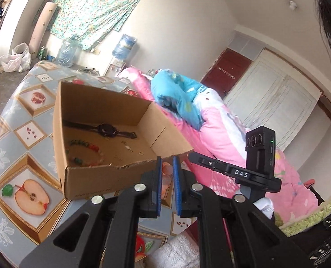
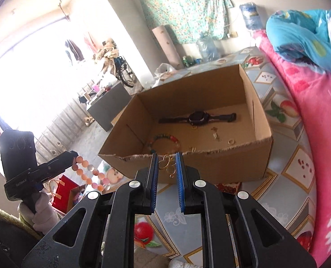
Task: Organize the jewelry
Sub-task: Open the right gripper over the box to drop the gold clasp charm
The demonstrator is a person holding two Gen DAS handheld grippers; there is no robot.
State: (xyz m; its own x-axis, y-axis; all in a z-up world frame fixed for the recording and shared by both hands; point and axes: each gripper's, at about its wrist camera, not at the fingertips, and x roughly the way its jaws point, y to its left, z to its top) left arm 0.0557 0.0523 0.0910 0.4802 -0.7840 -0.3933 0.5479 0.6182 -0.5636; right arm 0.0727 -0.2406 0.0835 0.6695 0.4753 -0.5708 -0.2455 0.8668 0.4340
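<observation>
Room: bedroom, floral curtain [image 1: 91, 11] upper left of the left wrist view, water jug [image 1: 124, 47] below it, dark red door [image 1: 227, 71] right of centre.
Surface: fruit-print cloth [image 1: 31, 192] covers the bed under the box; pink blanket [image 1: 221, 138] and blue quilt [image 1: 179, 96] to the right of it.
Box: cardboard box [image 2: 210, 167] sits open-topped at centre of your right wrist view, torn front edge nearest the camera.
Box contents: black watch [image 2: 196, 117] lies flat toward the back; multicolour bead bracelet [image 2: 165, 140] front left; small gold pieces [image 2: 217, 137] scattered front right, too small to tell apart.
Right gripper: your right gripper [image 2: 167, 164] is nearly closed on a gold chain piece [image 2: 166, 162] with a heart-shaped loop; it hangs between the blue pads [image 2: 179, 167], just in front of the box's torn edge.
Left gripper: your left gripper [image 1: 166, 167] has its pads close together; its own view shows nothing between them. In the right wrist view, lower left, its tip [image 2: 72, 156] holds a pink bead bracelet [image 2: 89, 174] dangling below it.
Hands: gloved hand [image 2: 40, 210] on the left handle, lower left of the right wrist view.
Position: both grippers sit near the box's front side, apart from it.
</observation>
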